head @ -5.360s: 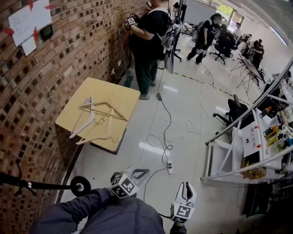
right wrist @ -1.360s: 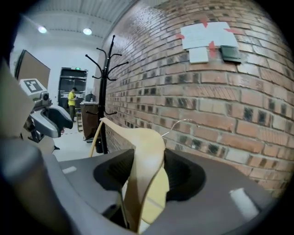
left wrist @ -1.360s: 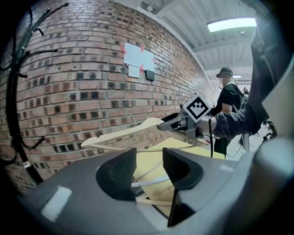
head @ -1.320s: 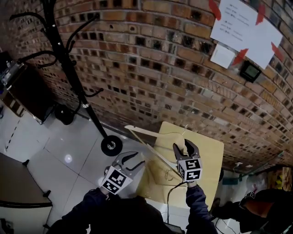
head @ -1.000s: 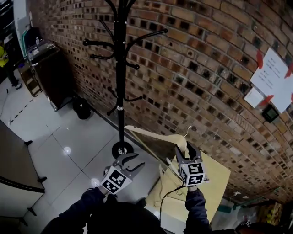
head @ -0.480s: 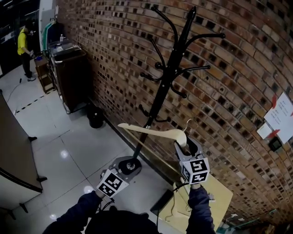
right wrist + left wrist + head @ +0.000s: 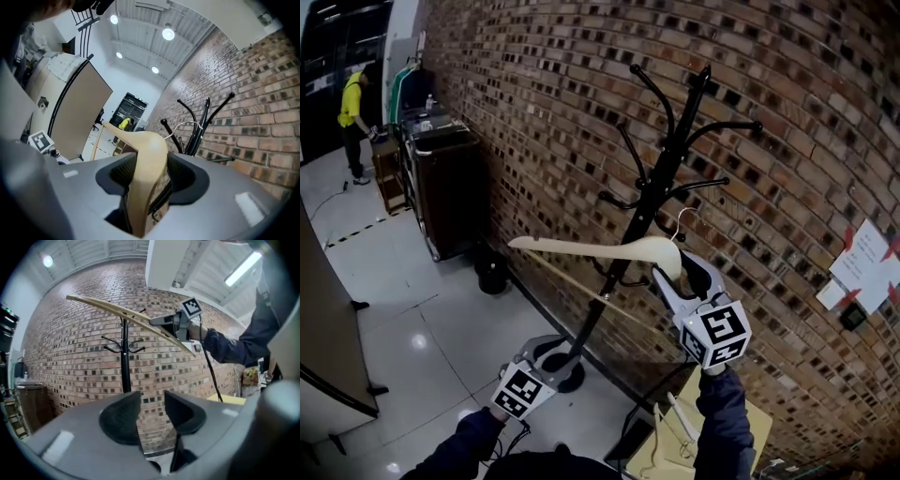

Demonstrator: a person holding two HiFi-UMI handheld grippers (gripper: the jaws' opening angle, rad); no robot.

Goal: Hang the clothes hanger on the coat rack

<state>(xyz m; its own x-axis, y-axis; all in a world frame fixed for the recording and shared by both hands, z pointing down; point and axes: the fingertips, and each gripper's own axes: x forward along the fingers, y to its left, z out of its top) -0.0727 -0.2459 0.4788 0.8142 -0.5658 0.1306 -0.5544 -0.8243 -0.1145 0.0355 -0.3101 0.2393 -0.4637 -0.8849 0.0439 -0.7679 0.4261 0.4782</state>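
Lifted higher, hanger (image 7: pixel 598 248) in right tongs (image 7: pixel 679 268) nears coat rack (image 7: pixel 649 208).

Brick wall (image 7: pixel 534 112), dark cabinet (image 7: pixel 450 187)

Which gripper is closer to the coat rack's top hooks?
Right. The right gripper, holding the hanger, sits just below the hooks; the left gripper is held low and farther back.

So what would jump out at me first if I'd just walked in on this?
The pale wooden hanger catches the eye first. The right gripper clamps it at the neck and holds it up with its wire hook near, but not on, the black coat rack by the brick wall. Lower down, the left gripper is open with nothing between its jaws.
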